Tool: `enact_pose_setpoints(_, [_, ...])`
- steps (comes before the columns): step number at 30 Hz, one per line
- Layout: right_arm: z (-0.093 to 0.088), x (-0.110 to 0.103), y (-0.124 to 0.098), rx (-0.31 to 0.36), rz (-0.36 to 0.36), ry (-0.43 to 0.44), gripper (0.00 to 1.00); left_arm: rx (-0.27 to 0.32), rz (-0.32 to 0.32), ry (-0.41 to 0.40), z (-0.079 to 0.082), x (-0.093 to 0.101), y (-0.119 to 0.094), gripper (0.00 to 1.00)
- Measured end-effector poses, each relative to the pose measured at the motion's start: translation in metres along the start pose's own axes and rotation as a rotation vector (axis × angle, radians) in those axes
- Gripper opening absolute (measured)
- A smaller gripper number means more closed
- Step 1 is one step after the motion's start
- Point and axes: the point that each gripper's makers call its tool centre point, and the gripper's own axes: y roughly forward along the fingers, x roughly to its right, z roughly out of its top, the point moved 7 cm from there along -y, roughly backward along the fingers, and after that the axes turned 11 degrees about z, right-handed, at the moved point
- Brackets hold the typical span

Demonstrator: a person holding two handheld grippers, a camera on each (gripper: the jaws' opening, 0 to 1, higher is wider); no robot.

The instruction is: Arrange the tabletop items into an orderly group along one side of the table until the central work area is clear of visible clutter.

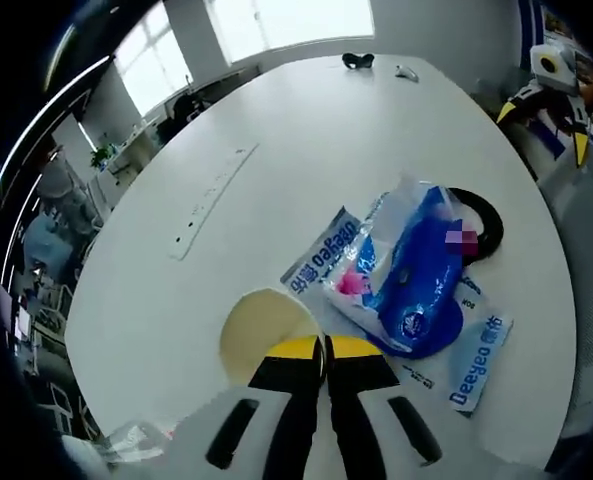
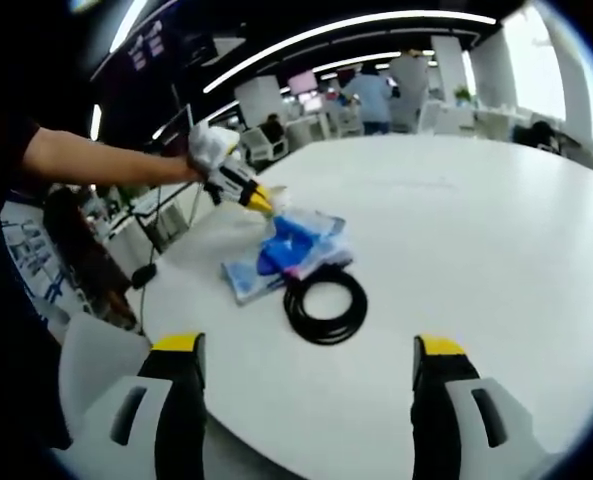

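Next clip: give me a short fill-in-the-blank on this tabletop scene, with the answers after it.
1. The left gripper has its jaws ____ on a paper cup.
2. The right gripper has its jaws ____.
3. The coiled cable is ____ in colour.
4. The blue plastic bag lies on a ____ table.

Answers: shut; open; black; white

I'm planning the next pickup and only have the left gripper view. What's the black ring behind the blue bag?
Observer: A coiled black cable, a full loop lying flat on the table.
Operator: Is the right tool free?
Observer: Yes. The right tool is open, jaws wide apart, nothing between them.
Operator: What's closest to it?
Observer: The cable. The blue bag lies beyond it, by the left tool.
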Motion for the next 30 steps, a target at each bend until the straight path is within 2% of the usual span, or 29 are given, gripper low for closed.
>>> enact_pose_setpoints(2, [-0.001, 0.001, 0.0, -0.003, -0.002, 0.002, 0.83, 0.007, 0.004, 0.001, 0.002, -0.001, 0.001, 0.01])
enact_pose_setpoints(5, [-0.001, 0.001, 0.0, -0.003, -0.002, 0.003, 0.83, 0.011, 0.022, 0.059, 0.004, 0.0, 0.003, 0.01])
enact_pose_setpoints(9, [-0.001, 0.001, 0.0, -0.005, -0.002, 0.005, 0.83, 0.002, 0.035, 0.091, 0.005, -0.001, 0.002, 0.01])
enact_pose_setpoints(16, [-0.003, -0.001, 0.001, -0.014, 0.005, 0.004, 0.82, -0.005, 0.058, 0.105, 0.005, -0.004, 0.0, 0.04])
enact_pose_setpoints(20, [-0.004, -0.003, 0.002, -0.022, 0.009, 0.002, 0.82, 0.001, 0.076, 0.072, 0.005, -0.007, -0.001, 0.13])
enact_pose_setpoints(24, [-0.002, -0.004, 0.003, -0.021, 0.014, 0.002, 0.82, 0.004, 0.095, 0.071, 0.003, -0.009, -0.003, 0.22])
enact_pose_setpoints(30, [-0.001, -0.008, 0.005, -0.027, 0.026, -0.01, 0.82, 0.02, 0.125, 0.081, 0.004, -0.009, -0.012, 0.29])
